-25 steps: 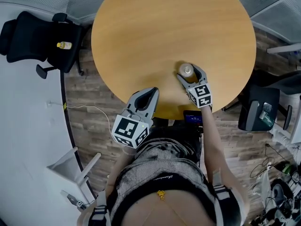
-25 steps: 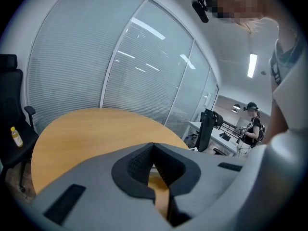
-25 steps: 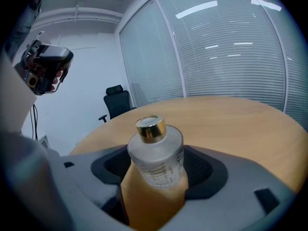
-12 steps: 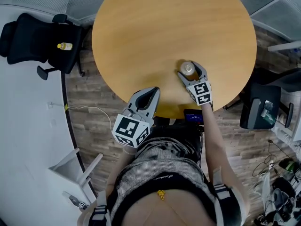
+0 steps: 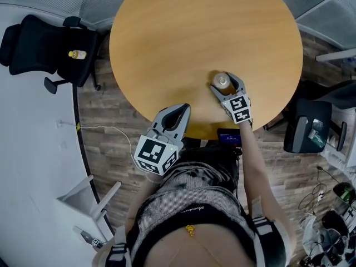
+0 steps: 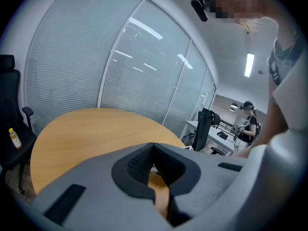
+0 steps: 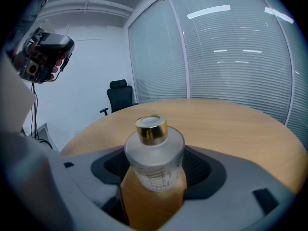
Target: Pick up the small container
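The small container (image 7: pixel 155 150), frosted glass with a gold cap, carries fine dark print too small to read. It stands on the tabletop (image 7: pixel 231 124) between the spread jaws of my right claw (image 7: pixel 155 172). My left claw (image 6: pixel 153 150) is closed and empty, at the tabletop's near edge, left of it.

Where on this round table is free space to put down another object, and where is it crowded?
The far half and left side of the table, up to the rim, are bare. It is crowded only at the near edge: the right gripper stands around the small container, and the left gripper hangs over the rim.
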`<state>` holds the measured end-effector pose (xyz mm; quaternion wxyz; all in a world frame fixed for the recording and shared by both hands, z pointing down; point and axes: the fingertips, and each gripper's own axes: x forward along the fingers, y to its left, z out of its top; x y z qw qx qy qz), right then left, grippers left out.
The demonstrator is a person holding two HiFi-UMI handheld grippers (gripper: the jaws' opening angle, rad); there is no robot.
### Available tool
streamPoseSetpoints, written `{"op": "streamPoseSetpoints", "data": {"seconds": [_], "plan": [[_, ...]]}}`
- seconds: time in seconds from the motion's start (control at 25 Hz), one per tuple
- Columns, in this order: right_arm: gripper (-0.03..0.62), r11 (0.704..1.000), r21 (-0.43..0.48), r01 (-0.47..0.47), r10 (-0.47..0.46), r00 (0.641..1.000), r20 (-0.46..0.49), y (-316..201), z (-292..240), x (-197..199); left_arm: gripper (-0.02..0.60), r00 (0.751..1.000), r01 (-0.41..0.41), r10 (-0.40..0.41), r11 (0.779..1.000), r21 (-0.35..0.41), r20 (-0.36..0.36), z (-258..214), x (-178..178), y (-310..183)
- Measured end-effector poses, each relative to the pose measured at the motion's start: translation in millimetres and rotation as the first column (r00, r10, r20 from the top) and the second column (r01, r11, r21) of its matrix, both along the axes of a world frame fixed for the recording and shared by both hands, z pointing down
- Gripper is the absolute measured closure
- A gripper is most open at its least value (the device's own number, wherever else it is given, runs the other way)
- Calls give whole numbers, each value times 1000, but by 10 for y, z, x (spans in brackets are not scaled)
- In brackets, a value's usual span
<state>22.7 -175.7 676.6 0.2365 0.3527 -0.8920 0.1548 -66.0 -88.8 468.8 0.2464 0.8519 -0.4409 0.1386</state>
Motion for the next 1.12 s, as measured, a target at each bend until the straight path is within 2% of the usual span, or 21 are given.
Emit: {"op": "streamPoseSetpoints", "data": {"seconds": [0.44,1.12], "plan": [[258,1000,-12,19,-20,1000,-20,31,-87,111,578,1000,-6,6,1000,11,-4,-31,38,7],[258,996,44,75,-77,996,40,-7,-866,209,578,1000,-30,30,999,44,-7,-113,141,-16]]}}
